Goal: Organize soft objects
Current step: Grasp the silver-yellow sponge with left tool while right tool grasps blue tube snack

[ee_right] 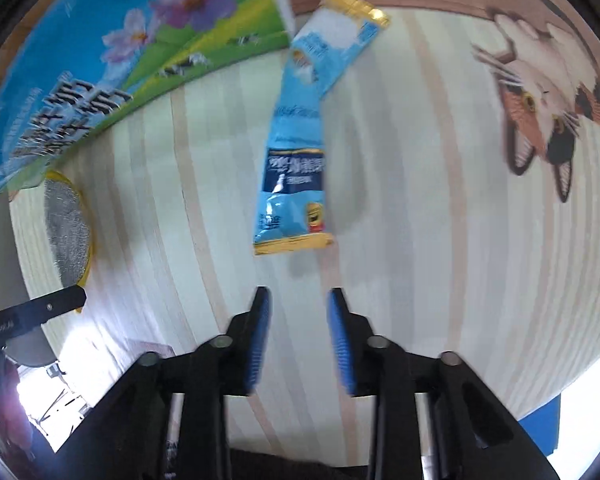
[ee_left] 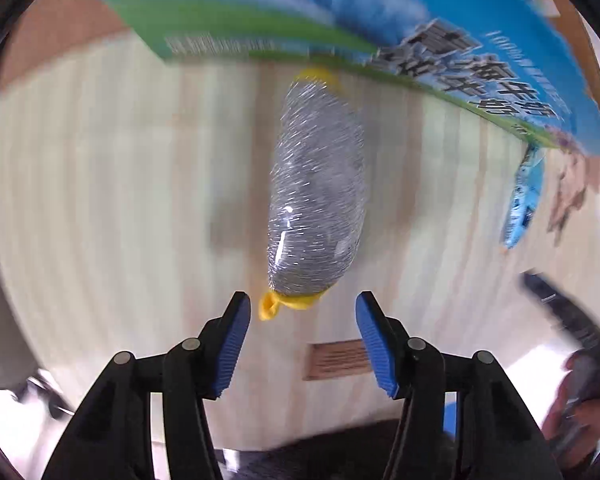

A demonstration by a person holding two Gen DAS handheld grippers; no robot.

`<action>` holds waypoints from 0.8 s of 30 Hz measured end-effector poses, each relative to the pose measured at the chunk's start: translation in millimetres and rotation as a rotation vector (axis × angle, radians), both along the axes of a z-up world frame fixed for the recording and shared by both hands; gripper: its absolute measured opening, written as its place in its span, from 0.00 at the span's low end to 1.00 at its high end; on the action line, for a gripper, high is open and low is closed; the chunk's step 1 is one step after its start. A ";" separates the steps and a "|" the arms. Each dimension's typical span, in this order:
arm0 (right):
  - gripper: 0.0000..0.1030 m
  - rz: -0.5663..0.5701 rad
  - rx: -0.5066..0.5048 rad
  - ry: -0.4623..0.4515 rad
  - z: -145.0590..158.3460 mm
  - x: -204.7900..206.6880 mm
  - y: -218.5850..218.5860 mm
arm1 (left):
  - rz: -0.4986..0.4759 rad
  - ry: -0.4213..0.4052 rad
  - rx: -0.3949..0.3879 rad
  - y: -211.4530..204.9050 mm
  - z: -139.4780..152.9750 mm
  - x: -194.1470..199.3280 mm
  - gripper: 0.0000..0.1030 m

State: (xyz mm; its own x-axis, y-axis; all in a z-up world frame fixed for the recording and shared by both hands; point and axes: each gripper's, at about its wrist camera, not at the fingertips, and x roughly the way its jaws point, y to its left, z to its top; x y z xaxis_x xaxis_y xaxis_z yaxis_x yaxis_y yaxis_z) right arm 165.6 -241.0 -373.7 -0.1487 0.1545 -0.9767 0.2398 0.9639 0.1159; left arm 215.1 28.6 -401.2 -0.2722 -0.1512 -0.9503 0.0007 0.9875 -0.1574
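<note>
Pale striped cloth covers the desk (ee_right: 440,208), with a cat face (ee_right: 548,92) printed at its far right, and both tools are lined up on separate targets. Left gripper (ee_left: 302,312), jaws spread wide and empty, points straight at the silvery mesh pouch (ee_left: 318,196) with yellow ends, its near yellow tip just ahead of the blue pads; that looks like a lengthwise approach so the jaws can straddle the narrow end. Far end of the pouch sits right at the foot of the big blue-and-green milk carton (ee_left: 340,12), which stands along the back of the desk. Over on the right, the right gripper (ee_right: 299,308) has its jaws parted too, narrower, nothing between them, aimed at the blue snack sachet (ee_right: 300,168) lying flat and slightly kinked, near but not touching. Sachet's gold-trimmed end faces the jaws, probably the easiest edge to pinch. Both views are blurred, so fine print is unreadable
</note>
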 end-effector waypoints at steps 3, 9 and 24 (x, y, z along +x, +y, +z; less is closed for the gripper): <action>0.65 -0.075 0.016 -0.076 14.0 8.9 -16.9 | -0.073 -0.078 0.063 -7.3 17.6 -1.3 0.59; 0.65 -0.161 -0.021 -0.072 -6.9 65.6 -30.3 | -0.128 -0.164 0.164 -21.6 37.3 5.3 0.59; 0.30 0.170 -0.023 0.097 -37.1 46.9 19.1 | -0.069 -0.077 0.135 -8.2 -6.5 49.3 0.59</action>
